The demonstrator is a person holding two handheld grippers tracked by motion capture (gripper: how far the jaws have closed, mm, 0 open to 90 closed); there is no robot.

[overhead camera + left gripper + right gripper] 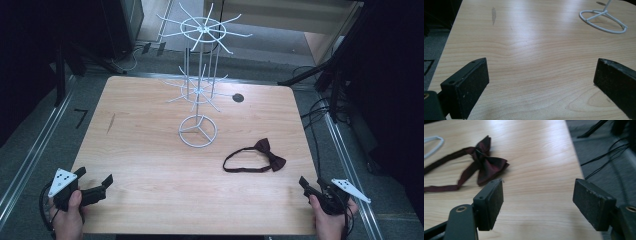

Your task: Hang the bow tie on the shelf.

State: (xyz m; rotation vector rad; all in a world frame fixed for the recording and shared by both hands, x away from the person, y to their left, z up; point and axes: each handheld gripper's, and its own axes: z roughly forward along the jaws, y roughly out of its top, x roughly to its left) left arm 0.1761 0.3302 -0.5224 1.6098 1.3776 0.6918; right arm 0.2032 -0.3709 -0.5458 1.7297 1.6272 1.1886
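Evidently nothing is being held yet. The left gripper (95, 189) is being kept at the near left corner of the table (150, 190), its jaws spread wide over bare wood. The right gripper (311, 189) is being held at the near right corner, its jaws likewise spread wide and empty. The bow tie (269, 154) is lying flat on the table right of centre, its strap looping out to the left, just beyond the right gripper and apart from it; in the right gripper view the bow tie (482, 162) is seen ahead of the jaws and to their left. The white wire stand (198, 131) is standing upright at the far middle, its hooks bare. Judging from this, the work is being only begun: the tie is probably waiting to be grasped and hung on a hook, and all of that is left.
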